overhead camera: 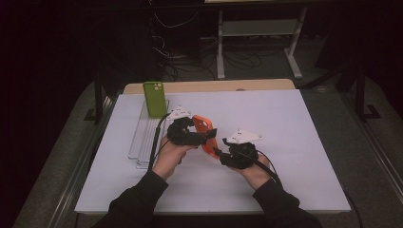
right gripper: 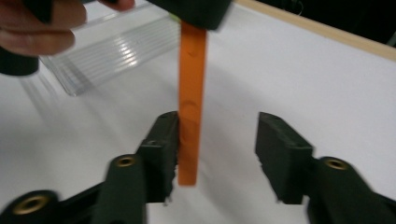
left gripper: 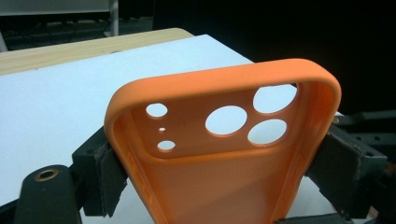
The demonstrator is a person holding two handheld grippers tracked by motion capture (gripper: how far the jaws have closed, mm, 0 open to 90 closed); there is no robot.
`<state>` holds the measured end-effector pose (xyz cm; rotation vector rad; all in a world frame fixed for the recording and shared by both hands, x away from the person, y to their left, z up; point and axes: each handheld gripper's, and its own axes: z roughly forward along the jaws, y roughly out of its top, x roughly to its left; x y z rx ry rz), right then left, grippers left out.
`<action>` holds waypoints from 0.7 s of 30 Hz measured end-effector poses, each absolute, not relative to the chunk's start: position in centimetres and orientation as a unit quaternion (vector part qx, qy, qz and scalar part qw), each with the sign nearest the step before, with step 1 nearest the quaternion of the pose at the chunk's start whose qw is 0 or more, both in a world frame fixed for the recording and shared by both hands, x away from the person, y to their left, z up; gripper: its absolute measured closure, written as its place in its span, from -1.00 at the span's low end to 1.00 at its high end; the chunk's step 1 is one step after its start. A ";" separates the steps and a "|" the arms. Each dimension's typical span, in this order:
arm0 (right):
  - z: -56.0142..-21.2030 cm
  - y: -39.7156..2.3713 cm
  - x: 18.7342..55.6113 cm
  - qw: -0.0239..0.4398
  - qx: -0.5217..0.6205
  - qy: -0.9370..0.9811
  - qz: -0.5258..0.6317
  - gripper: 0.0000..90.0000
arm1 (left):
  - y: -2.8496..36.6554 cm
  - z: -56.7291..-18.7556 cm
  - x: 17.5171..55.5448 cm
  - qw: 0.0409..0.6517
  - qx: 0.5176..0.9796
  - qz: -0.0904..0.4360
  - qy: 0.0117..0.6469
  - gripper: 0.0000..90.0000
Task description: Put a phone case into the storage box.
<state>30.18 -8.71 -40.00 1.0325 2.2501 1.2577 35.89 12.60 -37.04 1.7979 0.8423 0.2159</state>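
Both forearms wear dark, long sleeves [overhead camera: 138, 199] that end at the wrist. Each hand carries a black tool, the left tool [overhead camera: 212, 137] and the right tool [overhead camera: 217, 152], each topped by a pale grey three-cornered plate [overhead camera: 243, 137] and trailing a black cable [overhead camera: 268, 168]. Seen close, the jaws are matt black blocks with worn, rough-edged pads [left gripper: 108, 179] and brass-coloured ringed screw holes [right gripper: 125, 161] at the joints.

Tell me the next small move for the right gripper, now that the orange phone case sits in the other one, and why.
Probably draw the right gripper back, clear of the orange case. The left gripper is clamped across the case's two long sides, while the right one's jaws stand apart, with a wide gap on one side of the case's edge. The handover looks done, so backing off should free that hand.
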 end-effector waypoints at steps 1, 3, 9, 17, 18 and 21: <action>-40.0 -9.1 30.3 0.181 0.362 0.802 0.440 -0.08 | 12.6 -37.0 35.9 0.541 0.757 0.091 0.355 -0.67; -40.0 -9.5 30.5 0.169 0.364 0.805 0.436 -0.19 | 12.7 -37.0 35.9 0.540 0.758 0.094 0.353 -0.67; -40.0 -11.2 30.7 0.147 0.362 0.806 0.444 -0.43 | 13.0 -37.0 36.1 0.539 0.759 0.096 0.354 -0.67; -40.1 -13.5 30.6 0.158 0.357 0.807 0.444 -0.72 | 13.2 -36.8 36.1 0.541 0.756 0.096 0.356 -0.67; -40.2 -13.8 30.5 0.158 0.355 0.808 0.443 -0.74 | 13.3 -36.8 36.2 0.541 0.756 0.096 0.356 -0.67; -40.4 -14.6 30.4 0.164 0.349 0.809 0.444 -0.91 | 13.4 -36.7 36.2 0.544 0.754 0.096 0.354 -0.66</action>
